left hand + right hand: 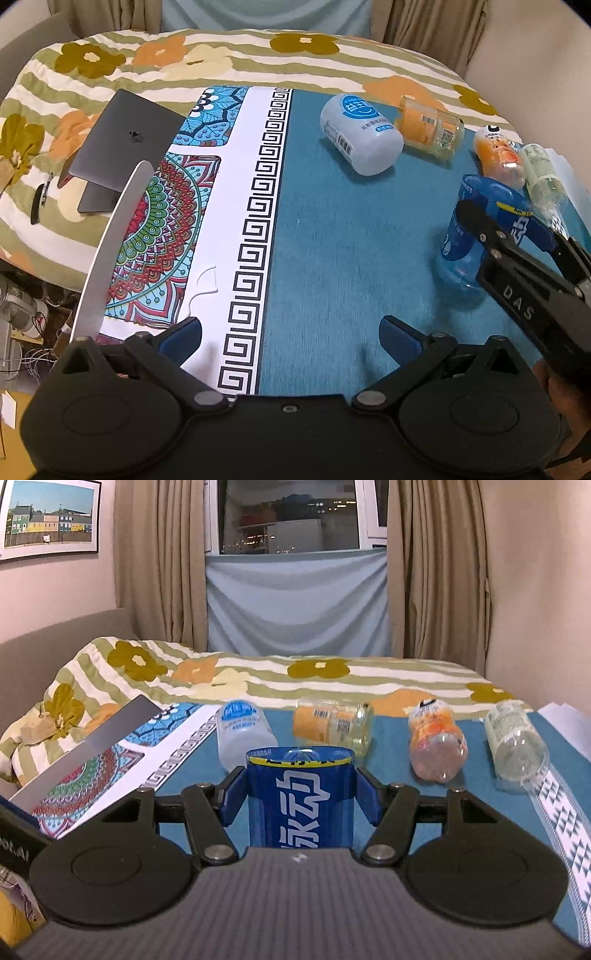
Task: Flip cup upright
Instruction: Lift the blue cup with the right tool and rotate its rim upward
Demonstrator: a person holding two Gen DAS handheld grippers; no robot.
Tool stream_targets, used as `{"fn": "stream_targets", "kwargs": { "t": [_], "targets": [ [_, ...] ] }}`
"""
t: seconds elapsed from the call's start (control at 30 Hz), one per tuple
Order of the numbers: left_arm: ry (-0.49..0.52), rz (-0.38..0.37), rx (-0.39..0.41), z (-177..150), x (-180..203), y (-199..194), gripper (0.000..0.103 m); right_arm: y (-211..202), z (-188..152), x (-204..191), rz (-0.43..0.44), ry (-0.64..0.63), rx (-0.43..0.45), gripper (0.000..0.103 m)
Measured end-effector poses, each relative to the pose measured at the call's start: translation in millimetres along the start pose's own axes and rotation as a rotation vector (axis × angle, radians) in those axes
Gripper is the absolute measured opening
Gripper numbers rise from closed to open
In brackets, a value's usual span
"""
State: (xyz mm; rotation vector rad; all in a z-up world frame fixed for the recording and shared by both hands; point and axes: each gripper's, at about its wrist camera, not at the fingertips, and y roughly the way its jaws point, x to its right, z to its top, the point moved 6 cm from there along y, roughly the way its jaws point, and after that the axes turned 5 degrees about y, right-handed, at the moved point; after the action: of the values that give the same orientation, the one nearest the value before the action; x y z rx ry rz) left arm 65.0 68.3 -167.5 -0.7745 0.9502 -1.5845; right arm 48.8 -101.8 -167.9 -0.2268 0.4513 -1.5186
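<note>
The blue clear cup [299,797] with white lettering stands upright on the blue mat, open end up. My right gripper [300,794] is shut on the blue cup, one blue pad on each side. In the left wrist view the same cup [461,236] stands at the right with the right gripper [495,225] around its upper part. My left gripper [290,338] is open and empty, low over the mat near its front edge.
Several cut bottle cups lie on their sides at the back: a white one [360,134], a clear orange-label one [430,127], an orange one [498,155], a pale green one [543,173]. A laptop [125,147] on a stand sits left, by the flowered bedding [221,59].
</note>
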Motion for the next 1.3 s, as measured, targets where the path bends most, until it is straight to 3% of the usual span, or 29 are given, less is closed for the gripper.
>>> {"fn": "stream_targets", "kwargs": {
  "t": [0.23, 0.77, 0.87, 0.93, 1.03, 1.3],
  "targets": [
    [0.005, -0.008, -0.002, 0.1, 9.4, -0.2, 0.103, -10.7, -9.9, 0.3, 0.027, -0.048, 0.021, 0.078],
    [0.007, -0.006, 0.001, -0.6, 16.8, -7.9, 0.103, -22.9, -16.2, 1.6, 0.044, -0.05, -0.032, 0.08],
    [0.005, -0.005, 0.002, -1.4, 16.4, -9.1, 0.103, -24.1, -17.5, 1.1, 0.052, -0.042, -0.041, 0.087],
    [-0.003, -0.006, 0.004, -2.2, 14.5, -10.9, 0.103, -27.1, -17.2, 1.2, 0.034, -0.044, -0.021, 0.102],
    [-0.006, 0.004, 0.009, -2.7, 12.3, -13.3, 0.103, -29.3, -16.1, 1.9, 0.023, -0.051, -0.003, 0.103],
    [-0.011, 0.012, 0.038, 3.2, 12.9, -32.9, 0.103, -31.8, -10.6, 3.1, 0.023, -0.064, -0.062, 0.103]
  ]
}}
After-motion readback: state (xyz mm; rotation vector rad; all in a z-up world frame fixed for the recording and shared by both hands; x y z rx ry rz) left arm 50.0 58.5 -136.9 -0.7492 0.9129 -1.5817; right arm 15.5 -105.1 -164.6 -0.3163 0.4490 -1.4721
